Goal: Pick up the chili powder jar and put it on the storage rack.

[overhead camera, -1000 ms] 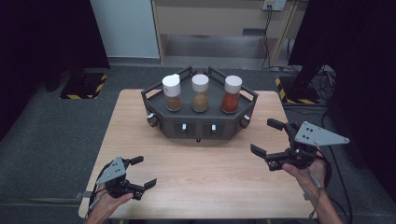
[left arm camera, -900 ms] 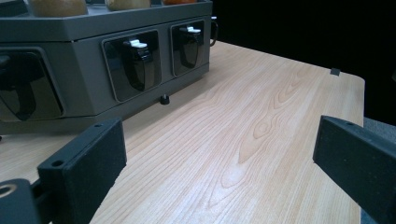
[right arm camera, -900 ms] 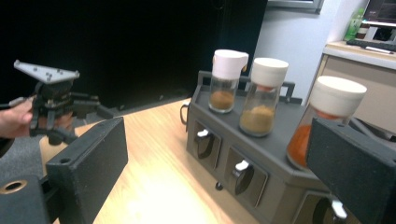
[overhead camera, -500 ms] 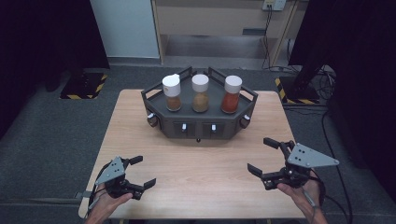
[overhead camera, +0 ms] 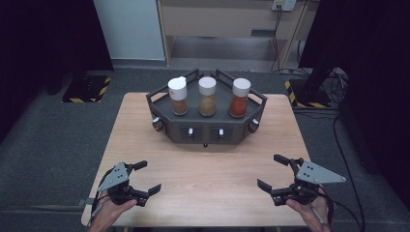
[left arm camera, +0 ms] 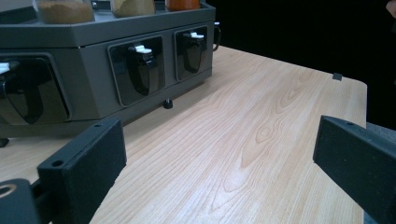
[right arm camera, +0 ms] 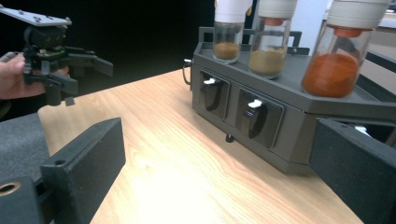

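Your left tongs [overhead camera: 143,177] sit at lower left of the high view, jaws spread wide w/ nothing between them, hovering over the table [overhead camera: 212,169] near its front edge. Your right tongs [overhead camera: 278,172] are at lower right, also wide open & empty, well apart from the left pair. The dark grey spice rack [overhead camera: 208,133] stands at upper centre of the table, well apart from both tongs. On it, 3 white-capped glass jars in a row: brown spice jar [overhead camera: 178,95] at left, tan spice jar [overhead camera: 207,96] in the middle, red spice jar [overhead camera: 240,98] at right. Rack front has 2 small white-tipped levers [overhead camera: 191,131]. In the right gripper view the red jar is nearest, upper right; your left hand [right arm camera: 18,77] shows at upper left.
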A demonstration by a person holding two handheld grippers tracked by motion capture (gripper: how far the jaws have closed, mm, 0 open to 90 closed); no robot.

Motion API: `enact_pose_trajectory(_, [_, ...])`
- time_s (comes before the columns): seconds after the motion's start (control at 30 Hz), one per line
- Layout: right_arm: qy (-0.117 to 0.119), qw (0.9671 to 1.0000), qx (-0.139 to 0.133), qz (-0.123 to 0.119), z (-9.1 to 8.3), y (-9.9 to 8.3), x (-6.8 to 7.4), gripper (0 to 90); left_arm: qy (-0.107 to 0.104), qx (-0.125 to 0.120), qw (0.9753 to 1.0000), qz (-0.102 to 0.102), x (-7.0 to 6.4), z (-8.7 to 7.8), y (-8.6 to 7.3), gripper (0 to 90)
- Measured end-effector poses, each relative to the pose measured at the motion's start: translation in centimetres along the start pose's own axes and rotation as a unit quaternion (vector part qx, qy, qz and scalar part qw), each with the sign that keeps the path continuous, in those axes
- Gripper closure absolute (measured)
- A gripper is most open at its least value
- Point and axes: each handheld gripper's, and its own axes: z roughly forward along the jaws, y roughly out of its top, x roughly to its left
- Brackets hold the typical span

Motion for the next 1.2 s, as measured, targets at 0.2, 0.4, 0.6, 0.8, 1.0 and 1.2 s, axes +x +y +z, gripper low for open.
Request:
enact_pose_trajectory(0.2, [-0.003, 0.9999, -0.002, 0.016, -0.2, -1.5, -0.2, 3.6, 0.001, -0.005, 1.0, -0.004, 0.0, 0.0, -0.1, 1.1])
enact_pose_trajectory(0.4, [-0.011, 0.9998, 0.001, 0.019, -0.2, -2.3, 0.0, 2.6, 0.004, -0.01, 0.9999, -0.005, 0.0, -0.1, -0.2, 1.1])
enact_pose_trajectory(0.6, [-0.011, 0.9996, 0.004, 0.024, -0.2, -3.1, 0.0, 2.3, 0.006, -0.017, 0.9998, -0.001, 0.0, -0.3, -0.3, 1.2])
enact_pose_trajectory(0.8, [-0.011, 0.9994, 0.01, 0.03, 0.0, -3.9, 0.1, 2.2, 0.007, -0.019, 0.9998, 0.0, 0.0, -0.5, -0.4, 1.2])
enact_pose_trajectory(1.0, [-0.013, 0.9995, 0.01, 0.026, 0.2, -4.2, 0.1, 2.4, 0.009, -0.021, 0.9997, 0.002, 0.0, -0.7, -0.4, 1.2])
enact_pose_trajectory(1.2, [-0.013, 0.9993, 0.006, 0.034, 0.1, -4.6, -0.1, 2.5, 0.007, -0.023, 0.9997, 0.004, -0.1, -0.6, -0.4, 1.2])
